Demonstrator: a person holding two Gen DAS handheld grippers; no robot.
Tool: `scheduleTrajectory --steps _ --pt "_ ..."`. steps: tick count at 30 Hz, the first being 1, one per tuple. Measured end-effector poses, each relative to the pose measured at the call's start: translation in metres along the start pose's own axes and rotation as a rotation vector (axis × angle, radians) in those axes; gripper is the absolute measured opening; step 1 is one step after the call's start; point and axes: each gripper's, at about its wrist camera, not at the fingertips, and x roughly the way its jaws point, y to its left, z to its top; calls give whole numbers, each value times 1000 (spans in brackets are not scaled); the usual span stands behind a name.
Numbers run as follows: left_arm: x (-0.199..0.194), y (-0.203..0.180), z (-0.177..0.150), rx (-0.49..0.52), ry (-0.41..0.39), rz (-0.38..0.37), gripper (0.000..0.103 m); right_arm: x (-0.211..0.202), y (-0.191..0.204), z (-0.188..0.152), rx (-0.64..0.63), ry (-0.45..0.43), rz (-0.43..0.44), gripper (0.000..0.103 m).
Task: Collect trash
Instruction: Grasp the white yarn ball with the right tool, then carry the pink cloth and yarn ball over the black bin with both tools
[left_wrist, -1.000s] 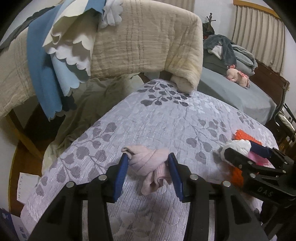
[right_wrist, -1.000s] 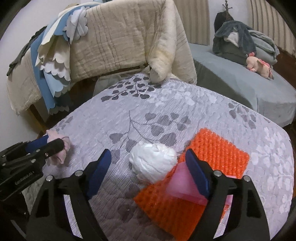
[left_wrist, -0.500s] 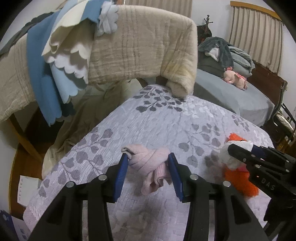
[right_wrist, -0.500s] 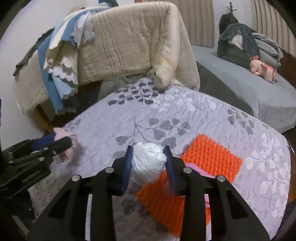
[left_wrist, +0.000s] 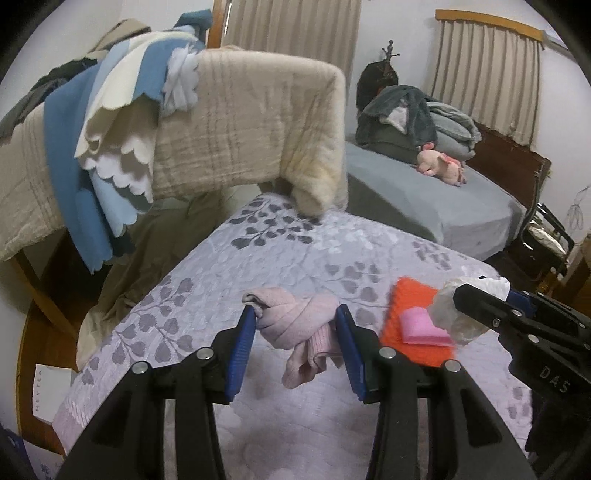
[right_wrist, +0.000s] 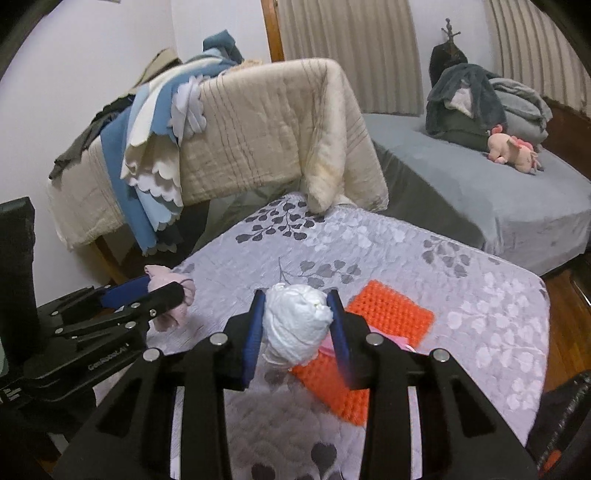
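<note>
The left gripper (left_wrist: 297, 334) pinches a knotted pink cloth (left_wrist: 295, 325) above the leaf-print quilt (left_wrist: 295, 251). At its three o'clock, the right gripper (right_wrist: 295, 325) clamps a white wad (right_wrist: 295, 321) over the orange mat (right_wrist: 391, 310).

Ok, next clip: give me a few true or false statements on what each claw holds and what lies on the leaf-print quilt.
1. The left claw is shut on the pink knotted cloth. True.
2. The right claw is open and holds nothing. False: it is shut on the white crumpled wad.
3. An orange textured mat lies on the leaf-print quilt. True.
4. The pink flat piece lies on the grey bed. False: it rests on the orange mat.
5. A pink plush toy lies on the grey bed. True.
</note>
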Motion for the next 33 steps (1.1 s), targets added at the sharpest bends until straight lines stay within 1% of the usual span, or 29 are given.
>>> scheduleTrajectory --steps 14,21,27,33 --pt "-46 -58 -11 46 -14 -93 44 -88 -27 -27 40 -42 -61 33" --pt "-70 -99 -16 99 -32 -159 44 -131 -44 -41 64 -66 -108 33" --pt "-91 -135 -20 143 -56 -213 44 -167 -65 -58 96 -87 -159 33" --pt "-108 -171 -26 180 -69 -270 44 -210 -93 -78 144 -117 -231 33"
